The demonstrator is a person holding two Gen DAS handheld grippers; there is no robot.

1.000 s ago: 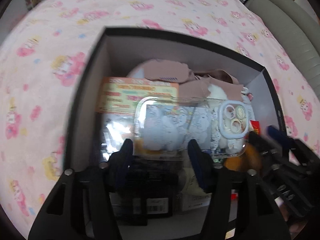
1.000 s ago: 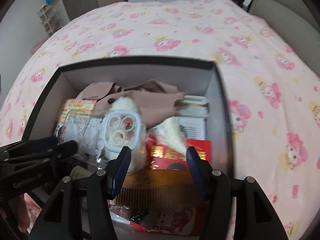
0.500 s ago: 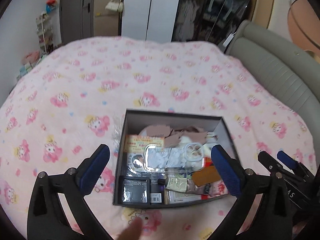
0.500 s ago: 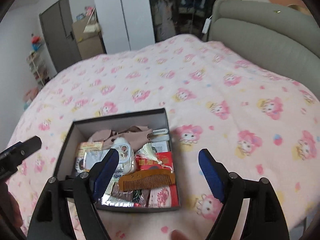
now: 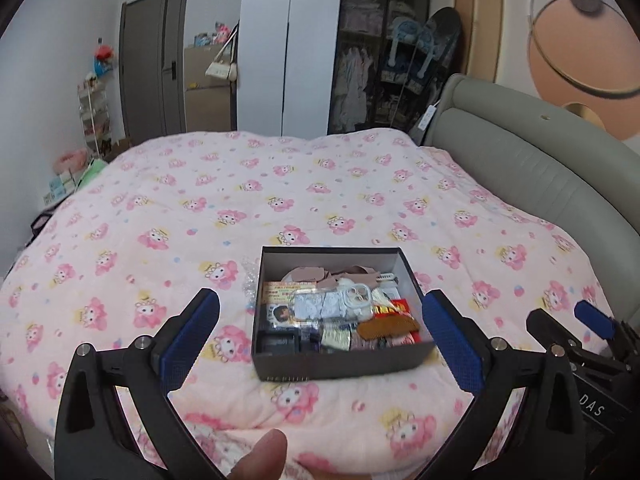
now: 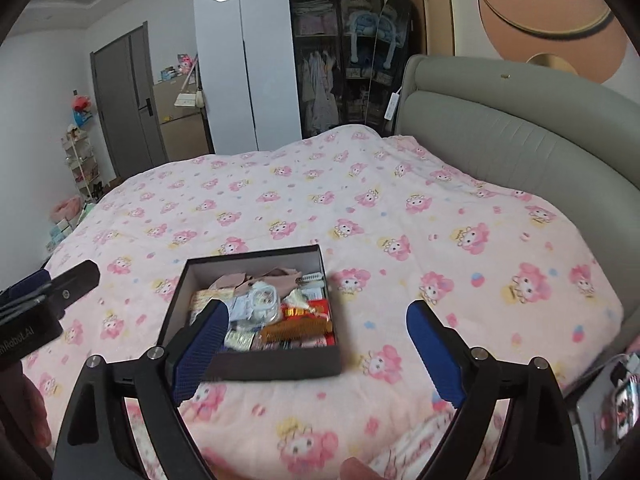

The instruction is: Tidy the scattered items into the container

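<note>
Container (image 5: 340, 366), a dark open box, sat on the bed (image 5: 280, 184) just below the middle of the left wrist frame, and left of centre in the right wrist frame (image 6: 276, 364). It was packed with the tidied items: a brown comb (image 5: 386, 326) and a red packet (image 5: 394, 307) at its right side, a clear phone case (image 5: 332, 303) in the middle, beige cloth (image 5: 320, 274) at the back. The left tongs (image 5: 320, 340) were spread wide and held nothing, their blue pads framing the box from the lower part of the frame. The right tongs (image 6: 316, 348) were spread wide too and gripped nothing. A grey headboard (image 6: 500, 132) curved along the right of both frames, and a white wardrobe (image 6: 244, 64) stood in the upper middle.
</note>
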